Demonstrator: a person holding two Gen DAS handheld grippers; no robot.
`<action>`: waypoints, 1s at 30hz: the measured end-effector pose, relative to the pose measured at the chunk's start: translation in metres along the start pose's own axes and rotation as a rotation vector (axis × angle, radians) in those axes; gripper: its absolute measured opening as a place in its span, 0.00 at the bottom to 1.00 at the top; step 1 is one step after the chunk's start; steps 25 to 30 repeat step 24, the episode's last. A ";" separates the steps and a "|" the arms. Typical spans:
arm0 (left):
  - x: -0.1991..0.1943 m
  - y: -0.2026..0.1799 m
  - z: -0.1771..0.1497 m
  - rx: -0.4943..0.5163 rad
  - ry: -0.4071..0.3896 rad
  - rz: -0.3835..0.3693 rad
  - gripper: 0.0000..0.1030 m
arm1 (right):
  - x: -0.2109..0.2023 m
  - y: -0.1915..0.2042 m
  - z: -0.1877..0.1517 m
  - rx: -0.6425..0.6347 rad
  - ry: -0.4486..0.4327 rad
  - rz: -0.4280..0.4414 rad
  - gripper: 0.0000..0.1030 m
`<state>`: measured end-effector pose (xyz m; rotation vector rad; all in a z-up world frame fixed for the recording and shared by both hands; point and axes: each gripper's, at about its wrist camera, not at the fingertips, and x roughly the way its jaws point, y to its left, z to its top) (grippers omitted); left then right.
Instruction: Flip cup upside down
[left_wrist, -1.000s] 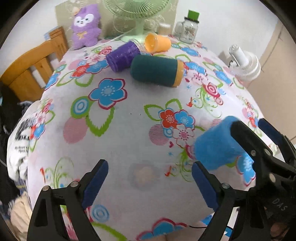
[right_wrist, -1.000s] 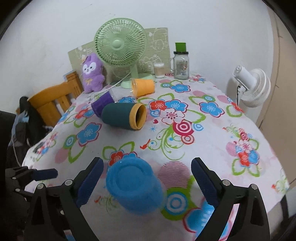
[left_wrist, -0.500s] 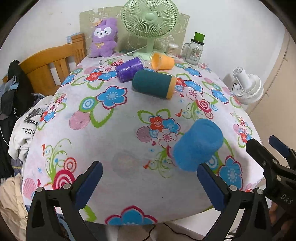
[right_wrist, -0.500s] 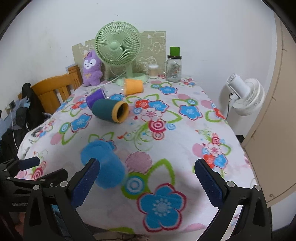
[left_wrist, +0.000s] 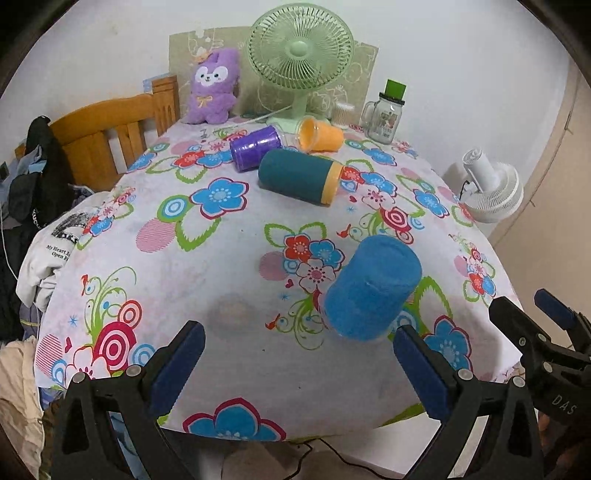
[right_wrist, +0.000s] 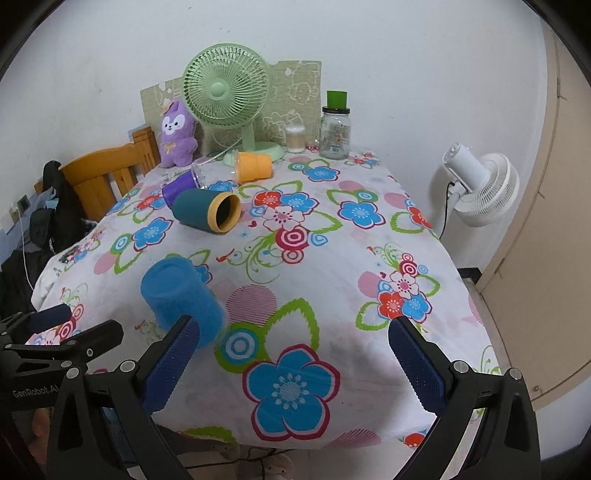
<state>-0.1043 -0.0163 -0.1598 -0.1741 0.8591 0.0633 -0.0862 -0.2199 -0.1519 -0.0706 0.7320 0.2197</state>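
Observation:
A blue cup (left_wrist: 373, 288) stands upside down on the flowered tablecloth (left_wrist: 207, 258), base up; it also shows in the right wrist view (right_wrist: 183, 301). My left gripper (left_wrist: 295, 369) is open and empty, pulled back at the table's front edge, left of and below the cup. My right gripper (right_wrist: 291, 365) is open and empty, to the right of the cup; its left fingertip (right_wrist: 173, 362) overlaps the cup's lower rim in the picture. The right gripper also shows at the right edge of the left wrist view (left_wrist: 535, 325).
A dark teal cup (left_wrist: 299, 181), a purple cup (left_wrist: 256, 147) and an orange cup (left_wrist: 319, 134) lie on their sides at the back. Behind them are a green fan (left_wrist: 299, 55), a plush toy (left_wrist: 212, 86) and a glass jar (left_wrist: 386, 114). A wooden chair (left_wrist: 110, 136) stands left; a white fan (right_wrist: 480, 188) right.
Both grippers have drawn back from the table toward its front edge. The blue cup, between the right gripper's fingers a second ago, now stands free on the cloth.

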 end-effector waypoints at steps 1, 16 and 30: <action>0.000 0.000 0.000 0.000 -0.004 0.002 1.00 | 0.000 0.000 0.000 -0.001 0.000 0.000 1.00; 0.001 -0.001 -0.002 -0.013 -0.017 0.005 1.00 | 0.000 -0.002 -0.003 -0.001 -0.003 -0.001 1.00; 0.001 -0.001 -0.001 -0.014 -0.016 0.003 1.00 | 0.004 -0.001 -0.002 0.003 0.011 -0.003 1.00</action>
